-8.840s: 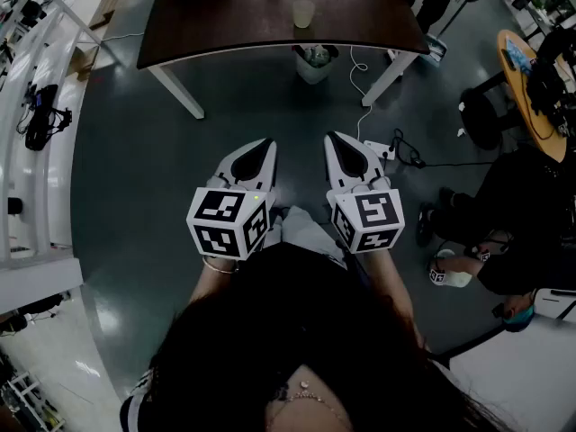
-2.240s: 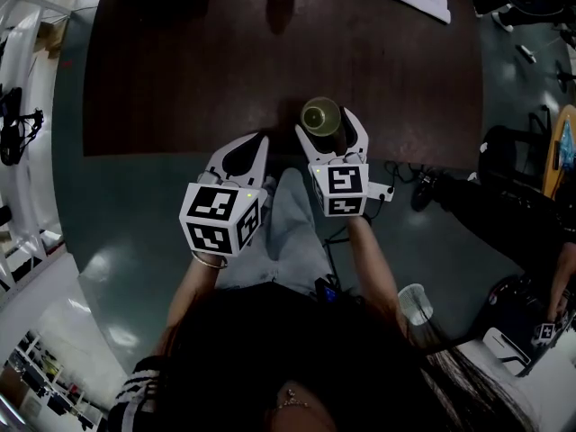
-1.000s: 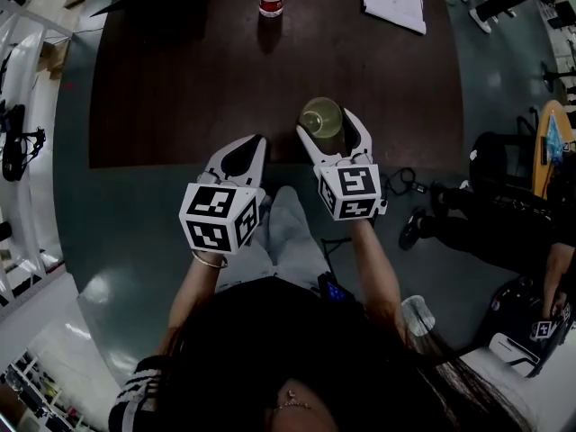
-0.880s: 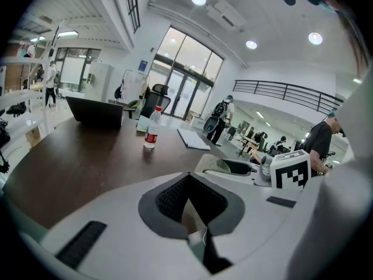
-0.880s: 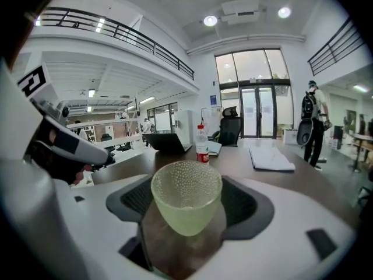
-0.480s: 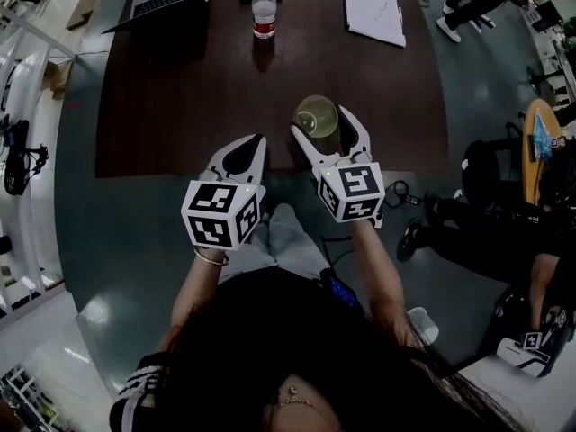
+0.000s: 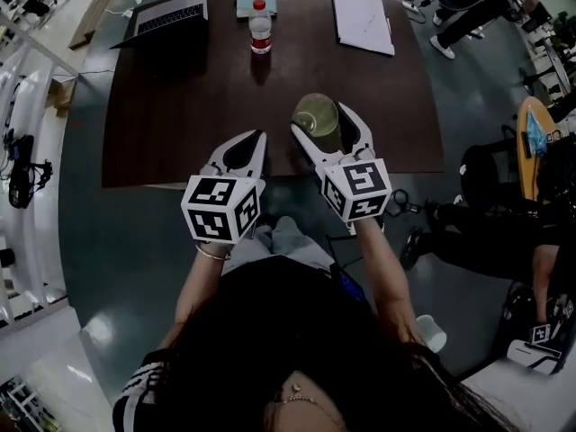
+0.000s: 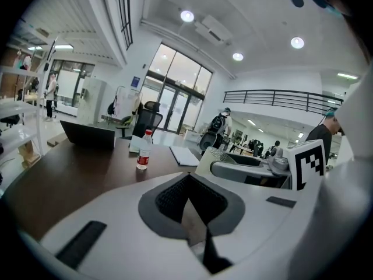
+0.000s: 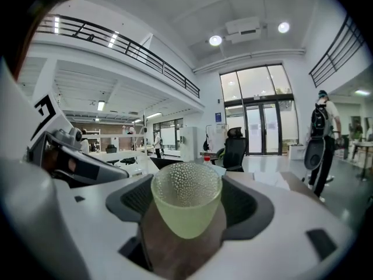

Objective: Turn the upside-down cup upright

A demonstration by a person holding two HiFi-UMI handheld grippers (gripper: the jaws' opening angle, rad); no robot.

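The right gripper [image 7: 322, 121] is clamped on the cup [image 7: 317, 115], one jaw pressed to each side of it, and holds it over the near part of the dark brown table [image 7: 180, 106], just ahead of the person's knees. In the right gripper view the cup [image 9: 186, 206] is pale green and translucent. Its long axis stands close to vertical, its wider end is uppermost, and the wall tapers to a narrower end below. Brown tabletop shows under it through the gap between the jaws. The top face is covered in small bumps, and it cannot be told whether that face is an open mouth or a closed base. The left gripper [image 7: 255, 139] sits just beside the right one at the table's near edge, jaws together with nothing between them. A water bottle [image 7: 260, 27], a laptop [image 7: 166, 16] and a pad of paper [image 7: 362, 21] lie along the far side of the table, well apart from the cup.
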